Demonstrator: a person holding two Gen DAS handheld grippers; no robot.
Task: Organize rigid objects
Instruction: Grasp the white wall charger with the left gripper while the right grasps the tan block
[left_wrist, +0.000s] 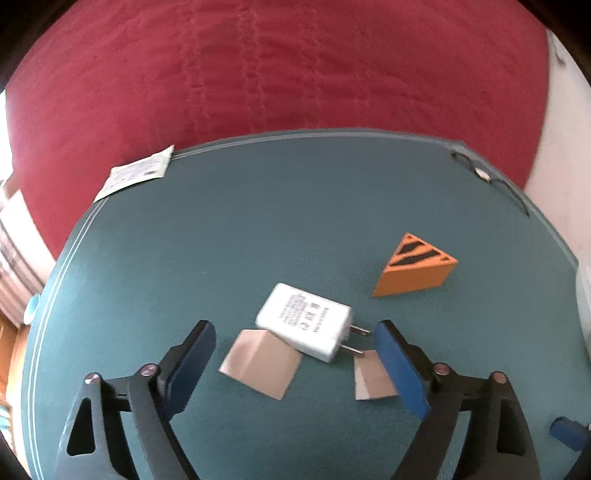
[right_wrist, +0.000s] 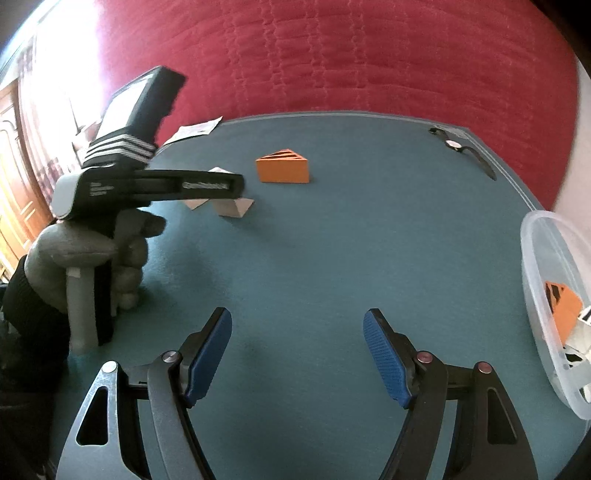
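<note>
In the left wrist view my left gripper is open just above the teal table. Between its blue pads lie a white plug charger and two beige wedge blocks, one partly under the charger and one by the right pad. An orange wedge with black stripes stands farther right. In the right wrist view my right gripper is open and empty over bare table. The orange wedge and beige blocks lie ahead, with the left gripper body over them.
A clear plastic tub at the right edge holds an orange striped wedge and other pieces. A wristwatch lies at the far right corner. A paper leaflet hangs at the far left corner. A red bedspread lies behind.
</note>
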